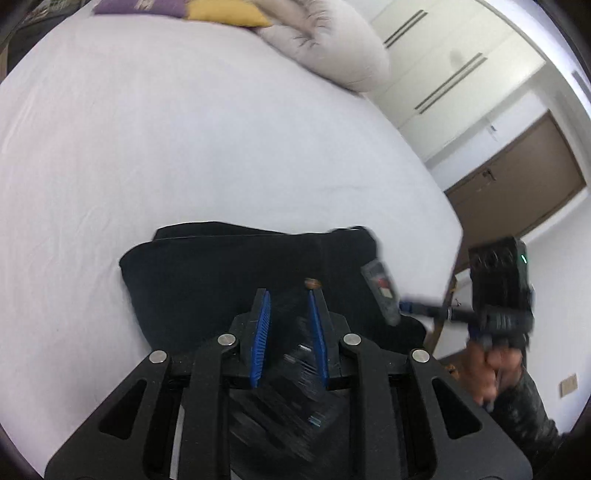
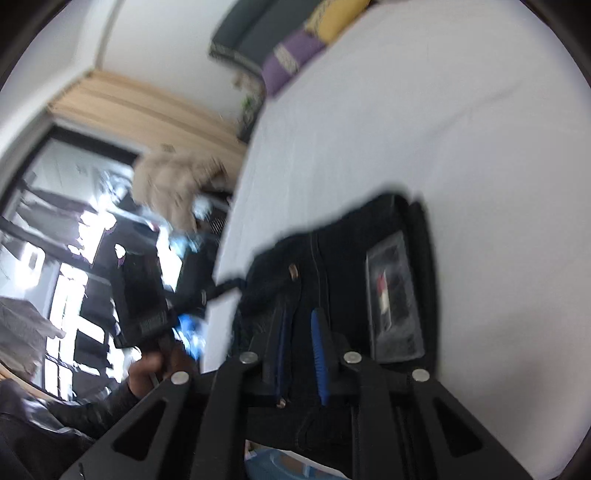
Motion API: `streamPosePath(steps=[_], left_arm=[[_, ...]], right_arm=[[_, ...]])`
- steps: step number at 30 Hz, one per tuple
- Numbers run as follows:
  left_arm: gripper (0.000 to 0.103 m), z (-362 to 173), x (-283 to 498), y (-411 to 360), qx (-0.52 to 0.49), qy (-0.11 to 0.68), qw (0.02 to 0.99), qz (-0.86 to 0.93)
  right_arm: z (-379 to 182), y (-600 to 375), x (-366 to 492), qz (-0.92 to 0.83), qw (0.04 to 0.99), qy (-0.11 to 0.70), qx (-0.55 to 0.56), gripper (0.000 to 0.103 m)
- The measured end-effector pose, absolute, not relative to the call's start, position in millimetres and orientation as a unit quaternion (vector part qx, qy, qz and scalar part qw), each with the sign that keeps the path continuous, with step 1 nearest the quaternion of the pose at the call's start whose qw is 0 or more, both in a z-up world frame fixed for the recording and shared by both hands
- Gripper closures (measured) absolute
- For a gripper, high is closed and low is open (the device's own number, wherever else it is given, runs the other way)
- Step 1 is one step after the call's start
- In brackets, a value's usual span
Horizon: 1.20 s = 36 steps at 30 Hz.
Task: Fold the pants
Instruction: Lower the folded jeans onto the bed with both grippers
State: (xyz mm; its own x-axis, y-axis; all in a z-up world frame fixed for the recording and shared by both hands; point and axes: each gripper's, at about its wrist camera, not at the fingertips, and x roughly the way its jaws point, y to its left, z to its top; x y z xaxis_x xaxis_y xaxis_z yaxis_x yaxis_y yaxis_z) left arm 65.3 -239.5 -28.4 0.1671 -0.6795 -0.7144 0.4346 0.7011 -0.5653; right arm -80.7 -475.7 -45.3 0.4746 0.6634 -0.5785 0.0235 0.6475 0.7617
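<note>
We find the black pants (image 1: 236,273) lying in a folded bundle on the white bed (image 1: 184,147), close to its near edge and toward the corner that shows at the right of the left wrist view. The far edge of the bundle is a layered fold; its left edge is rounded. A brass button (image 1: 312,283) sits on the top layer, and a clear tag (image 1: 382,291) lies on the right portion of the cloth.

The left gripper (image 1: 289,295) hangs over the near part of the pants, jaws parted, with only dark cloth seen between the blue pads (image 1: 260,332). The right gripper (image 2: 299,314) is over the waistband area, jaws likewise apart, nothing clamped between them. In the left wrist view the right gripper body shows off the bed corner, blurred, gripped by the right hand (image 1: 491,369).

Beyond the pants the sheet runs broad and flat to the far end, where we note a grey duvet (image 1: 332,44), a yellow pillow (image 1: 225,14) and a purple pillow (image 1: 140,7). White wardrobes (image 1: 443,66) and a brown door (image 1: 524,177) stand past the bed's right edge.
</note>
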Motion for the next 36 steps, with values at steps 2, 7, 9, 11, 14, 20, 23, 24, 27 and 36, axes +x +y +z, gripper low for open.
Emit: streamPosePath(steps=[2, 7, 9, 11, 14, 20, 23, 24, 27, 36], left_arm=[[0.091, -48, 77, -236, -0.148, 0.548, 0.738, -0.364], [0.099, -74, 77, -215, -0.180, 0.557, 0.724, -0.366], [0.099, -70, 65, -207, -0.173, 0.553, 0.724, -0.374], [0.099, -67, 53, -202, -0.164, 0.548, 0.724, -0.386], [0.099, -58, 25, -195, -0.126, 0.533, 0.730, -0.410], [0.099, -33, -39, -179, -0.041, 0.501, 0.743, -0.443], [0.099, -30, -59, -180, -0.010, 0.491, 0.754, -0.437], [0.099, -30, -61, -180, 0.000, 0.491, 0.756, -0.433], [0.099, -32, -62, -176, 0.005, 0.492, 0.758, -0.428], [0.099, -32, -63, -182, 0.018, 0.492, 0.762, -0.420]], right_arm=[[-73, -464, -78, 0.184, 0.757, 0.511, 0.364, 0.092], [-96, -484, -89, 0.162, 0.748, 0.492, 0.415, 0.103], [-95, -485, -90, 0.160, 0.751, 0.491, 0.412, 0.103], [-96, -486, -92, 0.157, 0.751, 0.488, 0.415, 0.103], [-93, -483, -93, 0.151, 0.758, 0.485, 0.409, 0.103], [-90, -483, -102, 0.143, 0.760, 0.478, 0.417, 0.103], [-68, -480, -116, 0.149, 0.768, 0.458, 0.423, 0.095], [-63, -477, -120, 0.160, 0.770, 0.447, 0.427, 0.095], [-53, -465, -136, 0.202, 0.767, 0.429, 0.433, 0.095], [-96, -476, -183, 0.178, 0.740, 0.450, 0.468, 0.103]])
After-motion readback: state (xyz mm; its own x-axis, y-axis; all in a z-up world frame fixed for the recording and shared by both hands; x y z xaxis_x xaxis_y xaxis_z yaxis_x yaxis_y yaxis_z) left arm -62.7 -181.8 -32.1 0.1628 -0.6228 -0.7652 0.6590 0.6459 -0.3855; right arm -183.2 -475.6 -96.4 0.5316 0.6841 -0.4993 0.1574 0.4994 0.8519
